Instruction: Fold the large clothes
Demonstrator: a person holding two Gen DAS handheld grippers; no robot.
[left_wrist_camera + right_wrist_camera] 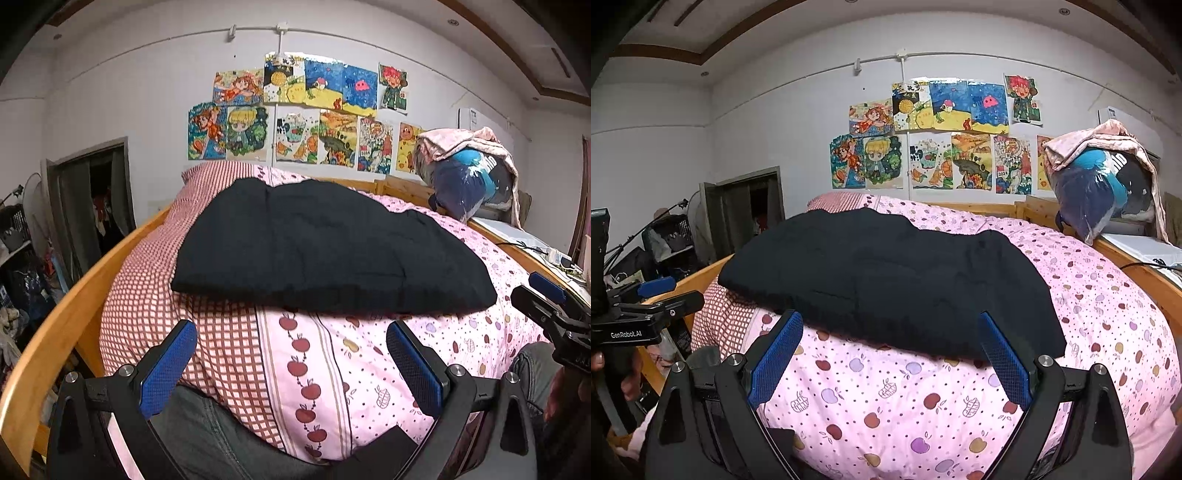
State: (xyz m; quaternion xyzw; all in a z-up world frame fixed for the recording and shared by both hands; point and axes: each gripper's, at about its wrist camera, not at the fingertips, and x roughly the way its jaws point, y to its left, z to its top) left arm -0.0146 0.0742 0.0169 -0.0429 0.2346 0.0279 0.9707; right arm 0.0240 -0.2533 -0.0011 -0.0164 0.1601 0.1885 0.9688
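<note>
We take the pink apple-print quilt (369, 369) as our landmark, mounded on a wooden-framed bed.

Off the quilt's left edge we see the curved wooden bed rail (55, 332), and beyond that a dark doorway (92, 206) and cluttered shelves (18, 258). On the quilt's left side runs a red checked panel (147, 295).

Our left gripper (291, 354) hangs just short of the quilt's near slope, both blue-padded fingers (168, 369) spread wide with nothing between them but quilt pattern. In the right wrist view it shows at the far left, off the quilt's left edge (653, 295).

On the crown of the quilt lies the black garment (325, 251), already folded into a flat, broad slab, its near edge overhanging the fold in the bedding. Both grippers are apart from it.

Our right gripper (890, 354) sits low before the quilt's near slope, fingers (1006, 365) likewise parted and holding nothing; the garment's near edge (886, 288) lies just beyond the fingertips. From the left wrist view it appears off the quilt's right side (546, 291).

Behind the quilt, on the wall, hang children's drawings (306, 114). Off the quilt's far right corner a bundle in clear plastic (469, 181) sits under a pink blanket (465, 142).
</note>
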